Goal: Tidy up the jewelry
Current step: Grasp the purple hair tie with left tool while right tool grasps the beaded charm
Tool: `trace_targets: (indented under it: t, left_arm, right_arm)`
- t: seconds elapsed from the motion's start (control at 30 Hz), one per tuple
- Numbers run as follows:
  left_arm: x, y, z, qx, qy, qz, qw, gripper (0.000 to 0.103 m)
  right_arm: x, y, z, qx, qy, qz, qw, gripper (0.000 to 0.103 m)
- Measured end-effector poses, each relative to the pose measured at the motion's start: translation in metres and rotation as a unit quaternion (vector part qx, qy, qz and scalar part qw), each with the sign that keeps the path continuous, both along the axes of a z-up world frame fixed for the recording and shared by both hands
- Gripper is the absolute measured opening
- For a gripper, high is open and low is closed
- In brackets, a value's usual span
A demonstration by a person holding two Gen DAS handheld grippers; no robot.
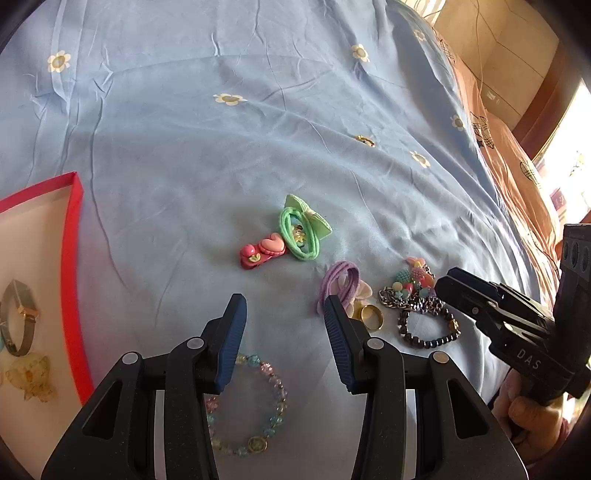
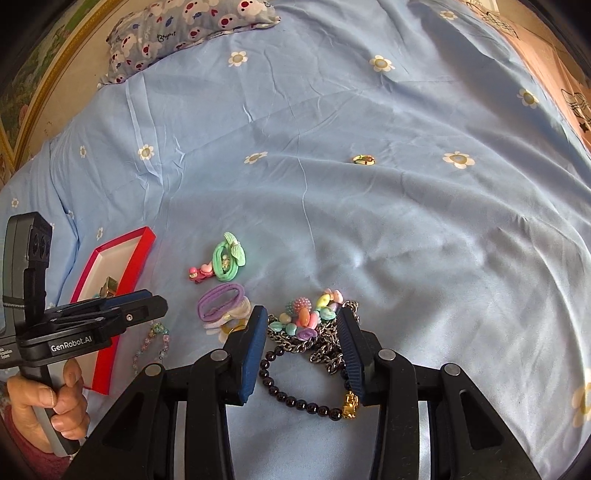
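Observation:
Jewelry lies on a blue bedsheet. My left gripper [image 1: 284,306] is open and empty, above a pastel bead bracelet [image 1: 247,406]. My right gripper [image 2: 301,321] is open and empty, its jaws either side of a silver chain [image 2: 314,343] with colourful beads [image 2: 310,314] and a dark bead bracelet [image 2: 295,398]. A red-rimmed box [image 1: 74,258] at the left holds a metal band [image 1: 18,321] and an amber piece [image 1: 33,376]. A pink heart clip [image 1: 262,249], green hair tie [image 1: 301,232], purple hair tie [image 1: 341,284] and gold ring [image 1: 371,317] lie between.
A small gold item [image 2: 364,159] lies alone farther up the sheet. A patterned pillow [image 2: 192,26] is at the head of the bed. An orange blanket [image 1: 517,155] runs along the right edge.

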State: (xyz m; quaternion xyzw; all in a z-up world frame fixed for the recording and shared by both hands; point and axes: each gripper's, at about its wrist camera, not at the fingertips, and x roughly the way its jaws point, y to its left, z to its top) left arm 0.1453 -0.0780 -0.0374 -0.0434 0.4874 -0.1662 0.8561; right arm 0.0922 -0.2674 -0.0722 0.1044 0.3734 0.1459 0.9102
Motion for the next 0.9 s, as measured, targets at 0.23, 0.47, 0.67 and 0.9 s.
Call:
trace_targets:
  t: [0.23,0.47,0.67,0.9]
  left_arm:
    - [0.017,-0.018,-0.02,-0.004,0.025,-0.022,0.9994,0.03]
    - [0.013,-0.027,-0.018,-0.011,0.016,-0.05,0.9986,0.005]
    - [0.003,-0.018,-0.006,-0.025,0.003,-0.052,0.9983,0.004]
    - [-0.015,0.007,0.012,-0.043,-0.014,-0.032,0.9985,0.004]
  right_arm:
    - [0.017,0.013,-0.014,-0.035,0.013,0.01,0.999,0.026]
    - [0.015,0.01,-0.016,-0.034,0.012,0.006,0.999,0.011]
    - [0.007,0.006,0.0,-0.012,-0.005,0.005,1.0,0.011]
    - [-0.004,0.013,0.022,0.003,-0.027,0.013,1.0,0.011]
